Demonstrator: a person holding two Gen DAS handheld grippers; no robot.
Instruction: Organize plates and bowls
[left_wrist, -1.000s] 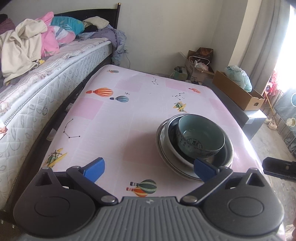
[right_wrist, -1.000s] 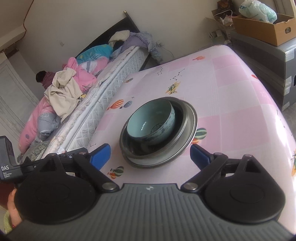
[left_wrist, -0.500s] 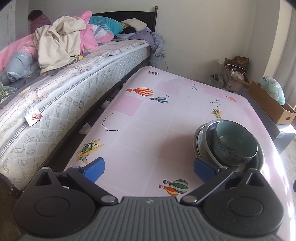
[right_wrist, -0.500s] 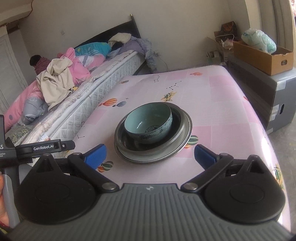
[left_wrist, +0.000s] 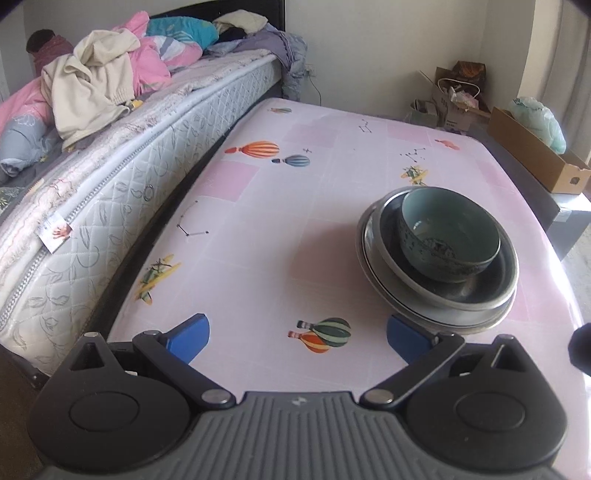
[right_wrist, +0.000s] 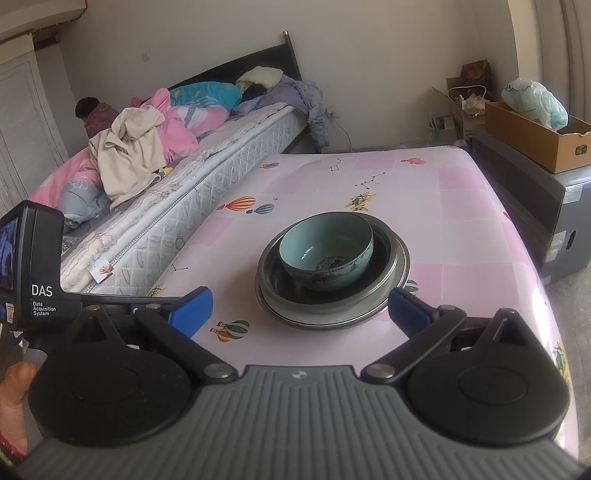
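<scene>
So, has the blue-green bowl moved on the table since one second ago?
No. The bowl still sits inside the metal dishes, and these stay just in front of the same yellow airplane print on the tablecloth; only the camera view shifted.

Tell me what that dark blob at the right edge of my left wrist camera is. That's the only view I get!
Observer: Probably the right tool. Its own camera shows its jaws wide apart. They have just been opening, and nothing is between them.
Operator: Is it pointing at the bowl?
Observer: Yes. The blue bowl, sitting in the metal plates, is straight ahead of it, and its fingers don't touch the stack.
Operator: Anything else in there that I can't see?
Observer: A black box marked DAS at the left edge, with a hand just below it.
</scene>
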